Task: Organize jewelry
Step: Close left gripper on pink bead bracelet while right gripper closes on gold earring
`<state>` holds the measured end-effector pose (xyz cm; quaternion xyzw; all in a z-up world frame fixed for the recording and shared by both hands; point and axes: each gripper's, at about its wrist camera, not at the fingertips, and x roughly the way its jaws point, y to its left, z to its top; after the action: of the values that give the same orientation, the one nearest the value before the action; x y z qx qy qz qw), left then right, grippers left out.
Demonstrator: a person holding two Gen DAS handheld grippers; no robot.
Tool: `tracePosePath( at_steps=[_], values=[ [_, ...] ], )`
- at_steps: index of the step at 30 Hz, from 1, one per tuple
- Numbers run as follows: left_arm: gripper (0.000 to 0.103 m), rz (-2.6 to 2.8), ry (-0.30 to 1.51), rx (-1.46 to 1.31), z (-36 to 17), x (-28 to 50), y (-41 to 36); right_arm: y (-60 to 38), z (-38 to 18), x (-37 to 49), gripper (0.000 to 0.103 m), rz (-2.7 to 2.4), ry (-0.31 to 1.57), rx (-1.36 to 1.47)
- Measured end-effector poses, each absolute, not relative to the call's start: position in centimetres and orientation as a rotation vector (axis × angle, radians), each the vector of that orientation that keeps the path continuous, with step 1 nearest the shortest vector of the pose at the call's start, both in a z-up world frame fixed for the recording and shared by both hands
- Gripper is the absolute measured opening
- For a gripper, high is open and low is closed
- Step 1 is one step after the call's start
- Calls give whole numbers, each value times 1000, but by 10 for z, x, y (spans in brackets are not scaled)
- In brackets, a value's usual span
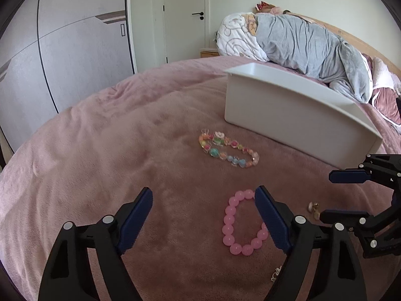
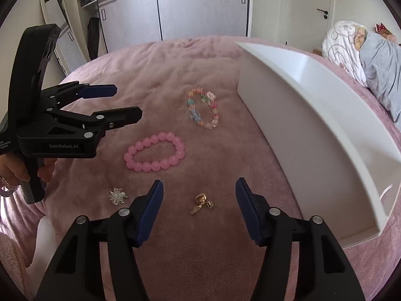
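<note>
Nothing binned yet: both bracelets, gold earring (image 2: pixel 201 202) and silver brooch (image 2: pixel 118 196) lie outside white bin (image 2: pixel 295 130); left gripper (image 1: pixel 204 215) and right gripper (image 2: pixel 199 212) both spread, empty.

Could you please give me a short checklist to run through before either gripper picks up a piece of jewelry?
1. Left gripper jaws open and empty: ok.
2. Right gripper jaws open and empty: ok.
3. Gold earring lies between the right jaws, untouched: ok.
4. Pink bead bracelet centred for the left gripper: not ok, it sits by one jaw.
5. White box open on top: ok.
6. Box free of other items: cannot tell.
</note>
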<state>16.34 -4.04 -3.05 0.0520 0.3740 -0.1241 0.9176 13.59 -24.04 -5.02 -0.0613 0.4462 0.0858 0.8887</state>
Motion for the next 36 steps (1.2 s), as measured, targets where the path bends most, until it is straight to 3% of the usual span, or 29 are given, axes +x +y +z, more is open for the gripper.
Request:
tracePosePath(
  at_steps=[5,8,14,15,19,28,36],
  values=[
    [78,-281,814,114,-51,166,-46,-246,-67,144,50,179,970,-94],
    [65,-307,840,130,-59,168,-51,-248,-73,146,36,198,996,-76],
    [45,-313,892,147,-72,170,-57,-246,-75,150,27,231,1009,-46],
    [40,-307,895,144,-72,170,-57,-246,-74,150,23,238,1010,-37],
    [19,-287,922,118,-74,173,-53,-248,-72,148,23,258,1006,-26],
    [17,-272,910,106,-57,165,-60,-253,-44,138,23,276,926,7],
    [17,-282,814,128,-7,155,-75,-265,2,124,23,267,812,35]
  ],
)
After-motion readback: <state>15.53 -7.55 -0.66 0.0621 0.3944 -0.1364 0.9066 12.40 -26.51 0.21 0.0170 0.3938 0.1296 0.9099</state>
